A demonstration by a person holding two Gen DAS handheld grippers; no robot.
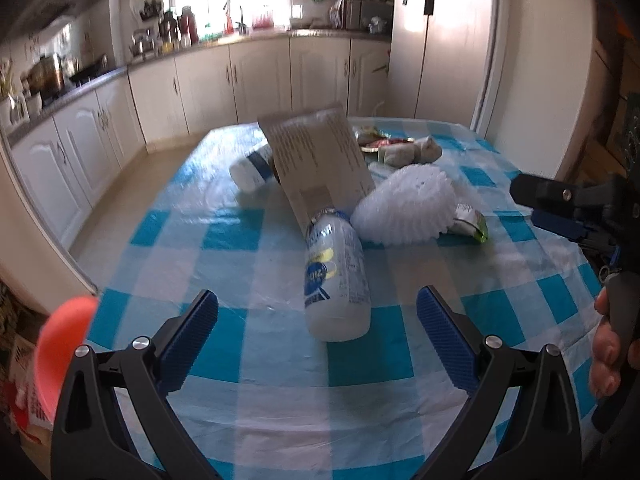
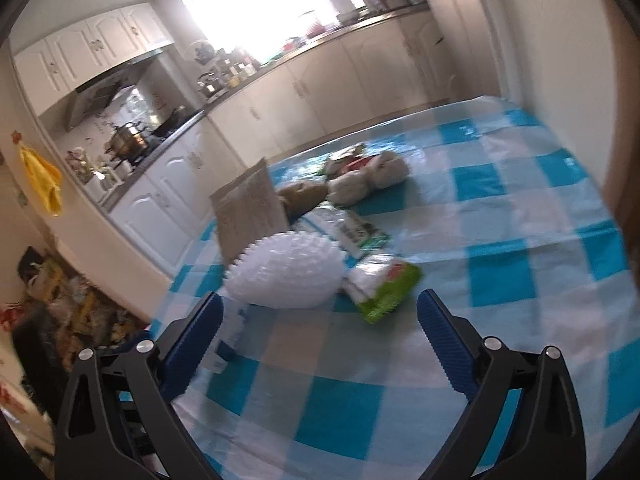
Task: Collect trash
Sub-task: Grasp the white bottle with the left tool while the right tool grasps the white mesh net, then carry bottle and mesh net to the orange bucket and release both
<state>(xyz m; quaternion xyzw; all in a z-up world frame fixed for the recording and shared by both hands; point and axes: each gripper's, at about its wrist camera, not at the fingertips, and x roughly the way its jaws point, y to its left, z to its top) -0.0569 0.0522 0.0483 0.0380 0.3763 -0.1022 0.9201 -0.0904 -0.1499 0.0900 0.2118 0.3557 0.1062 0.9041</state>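
Trash lies in a heap on the blue-and-white checked table. A white plastic bottle lies on its side just ahead of my open, empty left gripper. Behind it are a cardboard sheet, a second white bottle, white foam netting, a green wrapper and crumpled tissues. My right gripper is open and empty, close in front of the foam netting and green wrapper. The right gripper also shows at the right in the left wrist view.
White kitchen cabinets and a cluttered counter run behind the table, with a fridge at the back right. An orange-pink object sits at the table's left edge. Clutter lies on the floor to the left.
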